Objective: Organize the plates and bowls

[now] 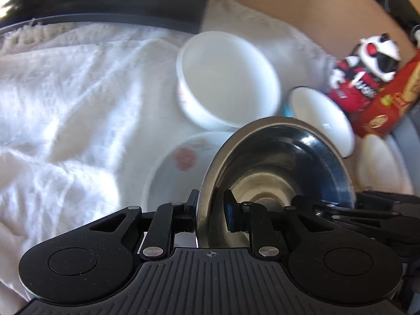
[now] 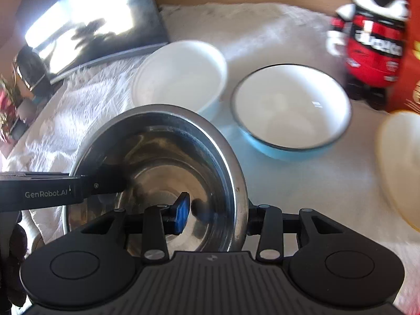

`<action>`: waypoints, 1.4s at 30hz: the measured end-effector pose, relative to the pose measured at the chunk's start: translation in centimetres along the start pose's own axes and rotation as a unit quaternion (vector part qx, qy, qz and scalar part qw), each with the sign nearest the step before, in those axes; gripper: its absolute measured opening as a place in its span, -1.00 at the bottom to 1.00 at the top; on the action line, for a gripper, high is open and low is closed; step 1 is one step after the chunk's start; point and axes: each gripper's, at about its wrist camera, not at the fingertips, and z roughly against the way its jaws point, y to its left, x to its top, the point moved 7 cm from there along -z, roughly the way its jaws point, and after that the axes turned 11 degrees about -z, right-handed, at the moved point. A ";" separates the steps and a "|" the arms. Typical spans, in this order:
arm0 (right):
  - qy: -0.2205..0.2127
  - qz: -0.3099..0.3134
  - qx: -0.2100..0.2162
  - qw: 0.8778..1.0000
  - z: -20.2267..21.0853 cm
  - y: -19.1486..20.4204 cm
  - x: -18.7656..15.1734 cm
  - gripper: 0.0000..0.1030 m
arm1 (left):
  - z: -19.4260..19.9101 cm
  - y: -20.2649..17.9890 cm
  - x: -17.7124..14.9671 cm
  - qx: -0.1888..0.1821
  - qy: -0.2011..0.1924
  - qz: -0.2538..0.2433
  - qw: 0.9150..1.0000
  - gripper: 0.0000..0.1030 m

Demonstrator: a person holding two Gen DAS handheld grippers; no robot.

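Steel bowl (image 2: 157, 178) is gripped on opposite sides of its rim: the left tool (image 1: 210, 210) is clamped narrow on the wall, one pad outside and one inside, and the right tool (image 2: 215, 215) pinches the near rim the same way. The bowl seems lifted and tilted above the white cloth (image 1: 65, 92) on the tabletop, though its underside is hidden.

Beyond the steel bowl stands a white bowl (image 2: 181, 76); to that bowl's right is a blue bowl with a white inside (image 2: 288, 107), and past it a pale plate (image 2: 399, 165) at the frame edge. In the left wrist view a flowered plate (image 1: 178, 165) lies just beside the steel bowl, below the white bowl.

Smooth steel held only by thin rim pinches could slip if the two hands drift apart or twist unevenly. Blur suggests quick motion, so the swinging bowl might knock the white bowl or the flowered plate, or snag the loose cloth. The red and white figure (image 2: 372, 34) stands well apart.
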 end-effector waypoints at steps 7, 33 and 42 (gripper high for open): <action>0.014 0.019 -0.007 1.000 -2.6 1.5 -0.1 -0.24 | -2.0 1.0 -0.8 0.023 0.024 -0.012 0.999 -0.50; -0.043 0.068 -0.054 0.995 -1.2 1.2 -0.1 -0.11 | -2.5 3.8 -1.1 0.047 0.050 -0.022 0.997 -0.32; 0.029 -0.002 -0.022 0.999 -4.2 -0.1 -1.6 -0.05 | -4.5 4.9 -2.1 0.001 0.062 0.041 0.997 -0.33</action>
